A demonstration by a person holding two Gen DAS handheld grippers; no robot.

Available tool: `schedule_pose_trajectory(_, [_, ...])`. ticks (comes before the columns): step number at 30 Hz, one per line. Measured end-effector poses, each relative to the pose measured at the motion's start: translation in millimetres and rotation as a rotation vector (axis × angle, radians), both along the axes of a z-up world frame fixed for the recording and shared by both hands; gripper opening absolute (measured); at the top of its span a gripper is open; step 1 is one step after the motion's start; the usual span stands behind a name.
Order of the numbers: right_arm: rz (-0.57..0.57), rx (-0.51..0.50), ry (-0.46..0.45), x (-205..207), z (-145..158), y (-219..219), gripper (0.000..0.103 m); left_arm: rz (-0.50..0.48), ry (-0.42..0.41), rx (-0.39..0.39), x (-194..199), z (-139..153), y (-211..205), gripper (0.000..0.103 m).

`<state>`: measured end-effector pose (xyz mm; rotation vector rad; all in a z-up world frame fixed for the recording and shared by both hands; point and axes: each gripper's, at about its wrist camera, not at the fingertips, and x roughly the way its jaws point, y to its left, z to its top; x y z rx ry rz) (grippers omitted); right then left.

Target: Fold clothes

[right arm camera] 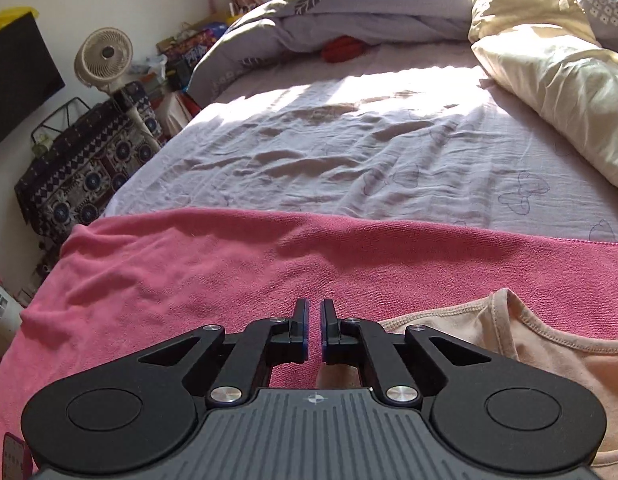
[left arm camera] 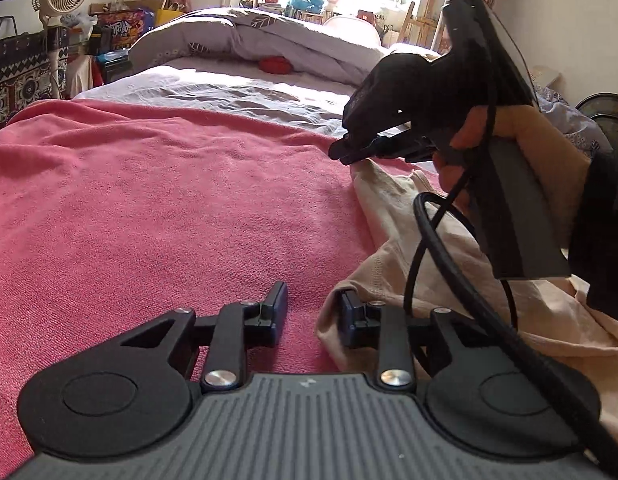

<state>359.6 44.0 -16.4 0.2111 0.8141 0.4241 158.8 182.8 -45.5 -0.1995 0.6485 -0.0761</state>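
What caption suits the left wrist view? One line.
Open left gripper and shut right gripper at beige top on pink towel.

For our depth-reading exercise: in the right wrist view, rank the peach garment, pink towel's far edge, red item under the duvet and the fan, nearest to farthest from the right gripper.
1. Peach garment, right beside the right gripper, at its right.
2. Pink towel's far edge, ahead.
3. Fan at far left and red item at the bed's far end: too close to call.

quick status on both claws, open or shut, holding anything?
Left claw: open, its right finger against the peach garment, nothing pinched.
Right claw: nearly shut; whether it pinches the garment cannot be told.
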Motion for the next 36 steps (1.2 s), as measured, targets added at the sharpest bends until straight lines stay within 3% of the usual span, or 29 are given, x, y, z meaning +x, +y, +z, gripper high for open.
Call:
schedule_pose_trajectory(1, [-0.010,0.015,-0.035,-9.4,10.1,-13.3,0.016,0.001,-0.001,-0.015,-0.5,-0.6,2.2,0.040])
schedule_pose_trajectory(2, [-0.021,0.020,-0.073,-21.5,23.0,-27.7,0.029,0.002,-0.003,-0.028,-1.0,-0.9,4.2,0.040])
schedule_pose_trajectory(5, [-0.060,-0.027,-0.211,-71.1,65.5,-76.5,0.052,0.006,-0.010,-0.049,-2.8,-0.7,7.4,0.040])
schedule_pose_trajectory(9, [-0.165,-0.215,-0.323,-150.0,94.4,-145.8,0.059,0.027,-0.020,-0.092,-7.9,0.2,15.4,0.044])
schedule_pose_trajectory(12, [-0.253,-0.364,-0.284,-191.9,77.5,-188.7,0.059,0.069,-0.018,-0.133,-18.8,1.0,25.8,0.046])
schedule_pose_trajectory(15, [-0.324,-0.481,-0.202,-212.6,42.2,-215.5,0.059,0.102,-0.007,-0.120,-33.3,2.2,28.4,0.045])
schedule_pose_trajectory(16, [-0.319,-0.526,-0.195,-213.4,29.9,-212.8,0.059,0.143,-0.003,-0.086,-37.7,3.2,28.3,0.035])
schedule_pose_trajectory(17, [-0.303,-0.567,-0.195,-213.0,17.8,-207.4,0.059,0.193,0.002,-0.054,-41.1,3.2,30.7,0.034])
schedule_pose_trajectory(20, [-0.278,-0.634,-0.162,-197.7,-12.3,-183.9,0.063,0.207,0.001,-0.087,-43.9,0.3,38.9,0.035])
schedule_pose_trajectory(22, [-0.330,-0.608,-0.099,-183.0,-27.4,-179.1,0.059,0.205,0.000,-0.054,-43.7,0.1,34.8,0.035])
schedule_pose_trajectory(23, [-0.344,-0.566,-0.073,-181.4,-31.5,-180.7,0.035,0.200,0.000,-0.022,-42.9,0.7,29.8,0.036])
schedule_pose_trajectory(24, [-0.347,-0.524,-0.064,-184.0,-31.5,-182.4,0.020,0.194,0.001,0.010,-42.1,1.2,24.9,0.037])
schedule_pose_trajectory(25, [-0.344,-0.481,-0.065,-188.7,-29.4,-184.2,0.012,0.187,0.000,0.032,-41.4,1.6,21.0,0.042])
schedule_pose_trajectory(29, [-0.369,-0.390,-0.152,-222.1,-2.8,-197.9,0.010,0.171,-0.005,0.014,-39.0,1.6,21.6,0.047])
schedule_pose_trajectory(33, [-0.504,-0.320,-0.222,-248.1,19.2,-226.5,0.010,0.166,-0.009,0.011,-43.9,1.3,25.5,0.047])
schedule_pose_trajectory(36, [-0.599,-0.334,-0.169,-256.7,16.0,-247.3,0.010,0.162,-0.009,0.010,-38.8,1.1,24.0,0.048])
